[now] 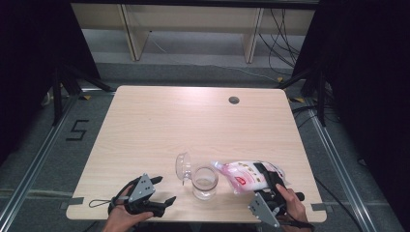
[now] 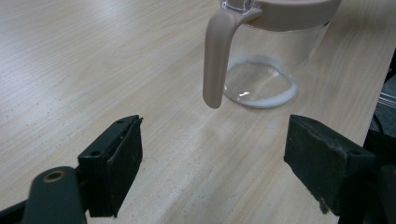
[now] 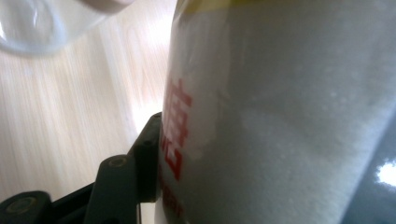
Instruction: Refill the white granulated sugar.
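A clear glass jar (image 1: 205, 182) stands near the table's front edge, its hinged lid (image 1: 183, 167) flipped open to the left. In the left gripper view the jar (image 2: 266, 60) has a beige rim and latch (image 2: 217, 56) and a thin ring of white grains (image 2: 261, 100) at its bottom. My right gripper (image 1: 267, 175) is shut on a soft bag of white granules (image 1: 244, 175) with red print, tilted with its corner toward the jar's mouth. That bag (image 3: 280, 116) sits pressed between the jaws of my right gripper (image 3: 261, 186). My left gripper (image 1: 164, 189) rests open left of the jar, nothing between its jaws (image 2: 215, 149).
The wooden table (image 1: 193, 121) has a round cable hole (image 1: 234, 100) at the back right. Dark curtains and stands flank it, and cables lie on the floor behind. The table's right edge runs close to the jar (image 2: 380, 70).
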A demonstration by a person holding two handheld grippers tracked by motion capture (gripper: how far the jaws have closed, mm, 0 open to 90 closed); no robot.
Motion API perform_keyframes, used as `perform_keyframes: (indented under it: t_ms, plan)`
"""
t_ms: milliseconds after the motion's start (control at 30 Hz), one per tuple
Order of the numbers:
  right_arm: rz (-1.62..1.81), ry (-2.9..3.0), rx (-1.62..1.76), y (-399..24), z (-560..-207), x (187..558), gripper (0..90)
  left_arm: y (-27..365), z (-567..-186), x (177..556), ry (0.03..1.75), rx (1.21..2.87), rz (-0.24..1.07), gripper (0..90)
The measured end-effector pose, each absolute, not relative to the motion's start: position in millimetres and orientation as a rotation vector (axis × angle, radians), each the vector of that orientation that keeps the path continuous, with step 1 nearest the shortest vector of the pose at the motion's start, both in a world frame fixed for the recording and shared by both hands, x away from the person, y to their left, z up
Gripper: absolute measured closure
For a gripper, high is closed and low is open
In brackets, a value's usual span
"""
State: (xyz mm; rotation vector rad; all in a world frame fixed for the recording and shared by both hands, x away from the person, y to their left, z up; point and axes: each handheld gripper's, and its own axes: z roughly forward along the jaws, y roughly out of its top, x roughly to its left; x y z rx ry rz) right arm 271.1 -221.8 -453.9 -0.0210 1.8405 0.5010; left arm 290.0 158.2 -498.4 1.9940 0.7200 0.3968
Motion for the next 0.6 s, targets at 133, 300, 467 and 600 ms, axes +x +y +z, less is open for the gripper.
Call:
perform_keyframes:
  t_ms: [133,300,467,600]
  plan:
    - [0.364,1.811,-0.146,-216,-454,266,46.3,158,-499,290,0.719,1.993,0.4,18.9]
    - [0.312,1.797,-0.189,-209,-455,265,46.4,158,-499,291,0.706,2.012,0.402,18.9]
    - [0.307,1.803,-0.18,-209,-460,264,46.5,158,-499,291,0.716,2.005,0.407,18.9]
    - [0.275,1.788,-0.21,-208,-459,263,46.6,157,-500,290,0.724,1.997,0.394,19.0]
